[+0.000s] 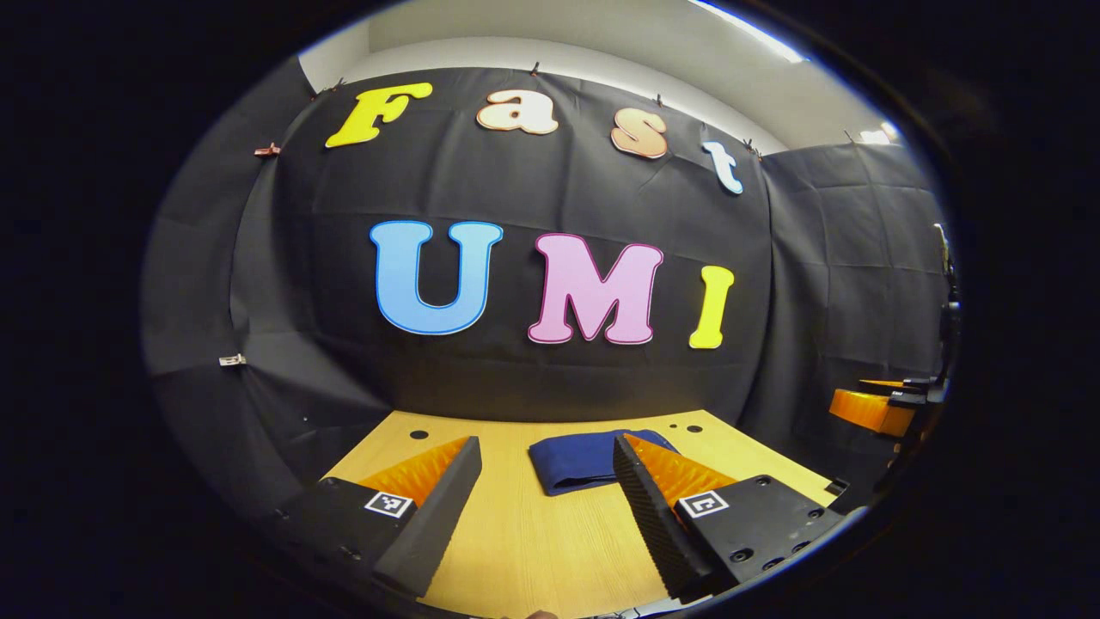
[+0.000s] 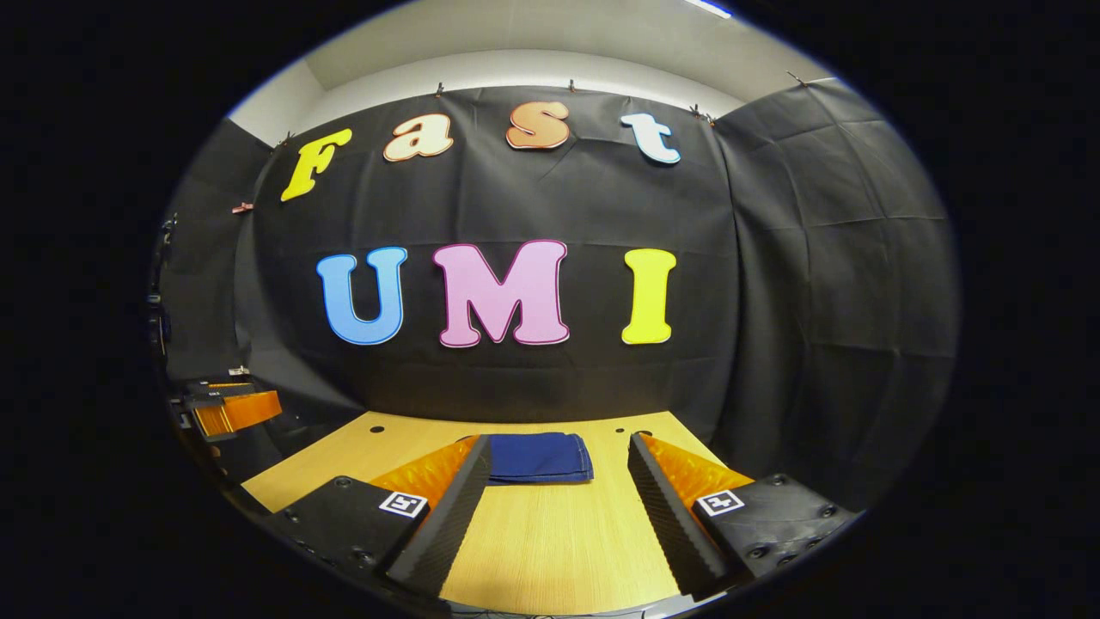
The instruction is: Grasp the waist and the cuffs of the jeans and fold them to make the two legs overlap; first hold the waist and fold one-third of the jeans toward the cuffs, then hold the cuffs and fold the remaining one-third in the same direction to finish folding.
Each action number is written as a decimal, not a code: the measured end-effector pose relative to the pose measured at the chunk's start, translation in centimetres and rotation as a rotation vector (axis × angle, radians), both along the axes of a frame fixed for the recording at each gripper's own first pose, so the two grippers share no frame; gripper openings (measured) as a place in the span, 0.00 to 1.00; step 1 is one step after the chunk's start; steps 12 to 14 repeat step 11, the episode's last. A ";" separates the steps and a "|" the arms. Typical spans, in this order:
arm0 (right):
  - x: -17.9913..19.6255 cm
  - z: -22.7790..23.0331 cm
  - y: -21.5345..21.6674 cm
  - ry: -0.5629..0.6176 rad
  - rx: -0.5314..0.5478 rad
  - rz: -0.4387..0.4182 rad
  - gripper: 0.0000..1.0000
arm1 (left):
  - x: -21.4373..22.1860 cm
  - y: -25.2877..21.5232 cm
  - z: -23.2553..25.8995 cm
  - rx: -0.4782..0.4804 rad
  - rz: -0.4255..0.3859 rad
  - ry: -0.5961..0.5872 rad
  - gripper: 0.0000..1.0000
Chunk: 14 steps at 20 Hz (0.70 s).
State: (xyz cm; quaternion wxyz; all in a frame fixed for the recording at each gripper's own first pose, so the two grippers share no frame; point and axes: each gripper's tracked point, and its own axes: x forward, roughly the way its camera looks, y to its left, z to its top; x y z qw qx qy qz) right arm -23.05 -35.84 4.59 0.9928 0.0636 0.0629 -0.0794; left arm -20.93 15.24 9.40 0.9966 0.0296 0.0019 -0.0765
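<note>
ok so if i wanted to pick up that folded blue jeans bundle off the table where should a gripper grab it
Take the folded jeans by the near edge, coming in low and flat over the wooden table from the front. In the right gripper view that edge runs straight across and faces the open right gripper, so both fingers could probably close over all the layers at once. The left gripper sees it skewed.

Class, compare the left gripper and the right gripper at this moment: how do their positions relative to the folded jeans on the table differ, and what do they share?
The left gripper sees the jeans off-centre, partly behind one of its fingers; the right gripper faces the jeans nearly centred between its fingers. The left gripper views them at an angle, the right gripper squarely. Both are open, hold nothing, and sit back over the table, apart from the jeans.
</note>
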 end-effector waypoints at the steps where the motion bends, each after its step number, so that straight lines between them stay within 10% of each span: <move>1: 0.0 0.1 0.0 -0.002 0.002 0.001 0.98 | 0.1 -0.1 0.0 0.009 0.004 0.003 0.92; 14: 2.3 -0.7 0.1 0.057 0.032 0.073 0.97 | -1.5 -0.7 2.0 0.056 0.034 -0.008 0.96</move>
